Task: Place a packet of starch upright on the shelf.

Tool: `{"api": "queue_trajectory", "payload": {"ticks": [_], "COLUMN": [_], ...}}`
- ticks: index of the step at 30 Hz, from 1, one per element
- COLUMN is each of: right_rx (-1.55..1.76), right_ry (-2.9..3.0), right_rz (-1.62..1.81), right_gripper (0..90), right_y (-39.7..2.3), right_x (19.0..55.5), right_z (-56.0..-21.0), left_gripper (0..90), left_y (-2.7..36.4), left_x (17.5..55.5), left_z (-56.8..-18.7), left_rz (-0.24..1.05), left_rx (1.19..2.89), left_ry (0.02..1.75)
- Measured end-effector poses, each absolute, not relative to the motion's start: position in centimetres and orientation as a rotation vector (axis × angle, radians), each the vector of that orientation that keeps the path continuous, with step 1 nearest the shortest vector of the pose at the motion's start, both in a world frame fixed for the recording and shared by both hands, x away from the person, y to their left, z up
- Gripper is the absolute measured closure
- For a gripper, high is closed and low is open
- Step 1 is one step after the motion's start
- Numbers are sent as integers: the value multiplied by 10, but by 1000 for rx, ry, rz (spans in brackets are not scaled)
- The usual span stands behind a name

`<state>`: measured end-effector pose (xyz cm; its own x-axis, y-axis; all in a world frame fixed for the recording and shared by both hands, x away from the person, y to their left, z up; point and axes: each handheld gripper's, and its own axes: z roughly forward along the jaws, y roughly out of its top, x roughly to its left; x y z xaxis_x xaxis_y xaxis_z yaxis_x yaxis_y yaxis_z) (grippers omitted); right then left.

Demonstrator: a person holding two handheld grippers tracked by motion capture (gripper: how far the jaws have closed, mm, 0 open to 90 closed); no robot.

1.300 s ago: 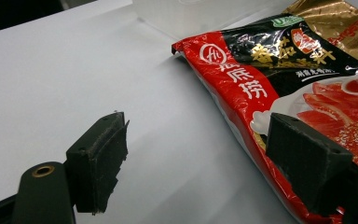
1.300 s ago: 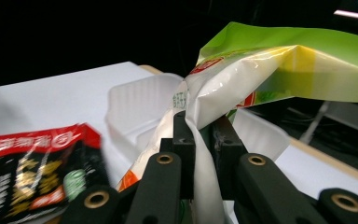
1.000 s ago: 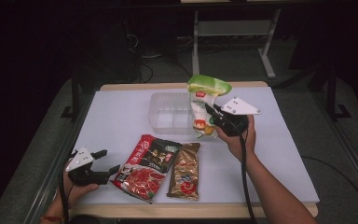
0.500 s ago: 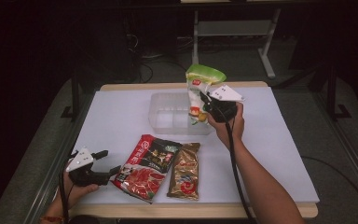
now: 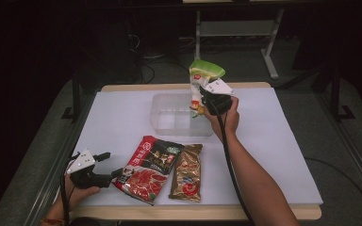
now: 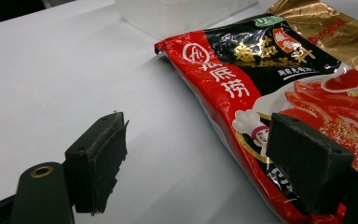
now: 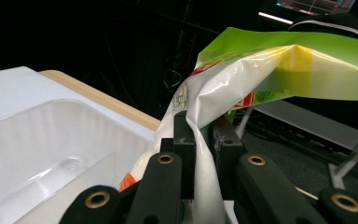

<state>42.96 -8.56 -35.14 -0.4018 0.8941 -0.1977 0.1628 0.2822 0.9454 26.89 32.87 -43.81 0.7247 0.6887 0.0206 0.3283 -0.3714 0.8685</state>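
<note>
- The right gripper (image 5: 206, 101) had its jaws pinched tight on the green-and-white packet (image 5: 201, 80), with a fold of film squeezed between the two pads.
- The packet hung raised over the right end of the clear plastic tray (image 5: 167, 123); in the right gripper view its green top (image 7: 307, 65) flopped forward and to the right above the jaws, while the tray (image 7: 37, 149) lay below and to the left of them.
- That flop suggested a soft, light pouch of glossy film: it would likely sag and swing, and the slick surface could slip out of a shallow pinch. A hold on the flat sealed edge or a deep bite across the body looked safest.
- The left gripper (image 5: 104, 172) rested low on the table with its jaws spread wide and nothing between them.
- In the left gripper view the red-and-black packet (image 6: 270, 107) lay flat ahead, its near edge under and just past the right-hand jaw, and bare white table (image 6: 51, 84) beyond the left-hand one.
- A gold packet (image 5: 187, 172) lay flat beside the red one, touching or nearly so.
- Both flat pouches looked thin and crinkly, probably hard to get a jaw under; a raised corner or edge seemed the better place to grip.
</note>
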Motion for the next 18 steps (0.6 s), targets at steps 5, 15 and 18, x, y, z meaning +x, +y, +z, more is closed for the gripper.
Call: {"api": "queue_trajectory", "payload": {"ticks": [5, 15, 18], "right_rx": [962, 981, 962], "right_ry": [1757, 1743, 1739], "right_rz": [1142, 1117, 1100], "right_gripper": [826, 826, 826], "right_y": [-83, -79, -77], "right_x": [437, 448, 448], "right_z": [-353, -361, -361], "left_gripper": [197, 196, 196], "left_y": [329, 328, 328], "left_x": [269, 269, 269], "left_z": [-438, -439, -440], "left_rz": [472, 463, 461], "left_rx": [1975, 1979, 1978], "left_ry": [773, 774, 774]}}
